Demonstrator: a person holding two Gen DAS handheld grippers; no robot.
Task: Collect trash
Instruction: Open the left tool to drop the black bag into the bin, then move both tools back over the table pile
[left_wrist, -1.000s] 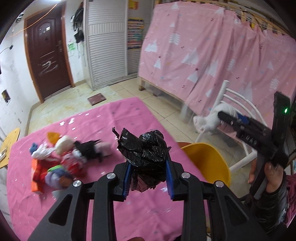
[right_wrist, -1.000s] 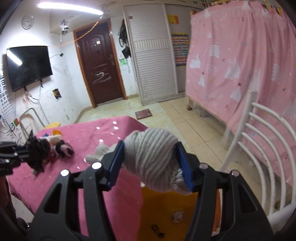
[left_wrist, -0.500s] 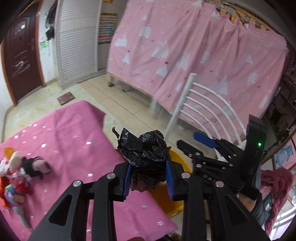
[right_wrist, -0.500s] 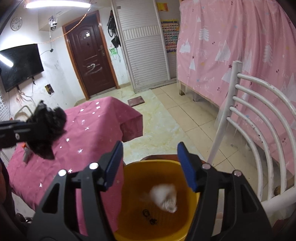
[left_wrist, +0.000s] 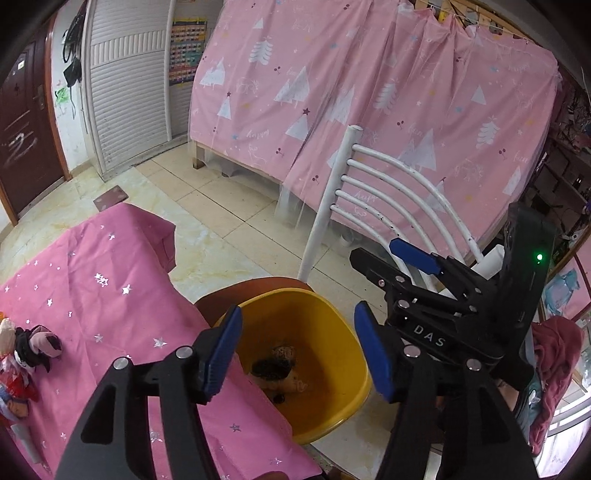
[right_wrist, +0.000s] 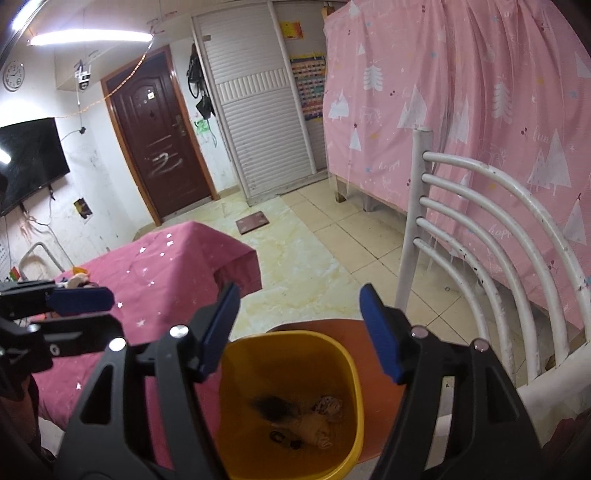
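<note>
Room interior: pale tiled floor (right_wrist: 325, 254), white scuffed walls, dark brown door (right_wrist: 159, 155) at far left beside a white slatted shutter door (right_wrist: 266, 125), with a wall clock (right_wrist: 14, 75) and black television (right_wrist: 29, 162) further left under a ceiling strip light (right_wrist: 90, 37). Right side: pink tree-print curtain (left_wrist: 369, 103) over a wooden frame, white metal chair (right_wrist: 480, 236) near it; near left, table in pink star-spotted cloth (left_wrist: 92, 280).
</note>
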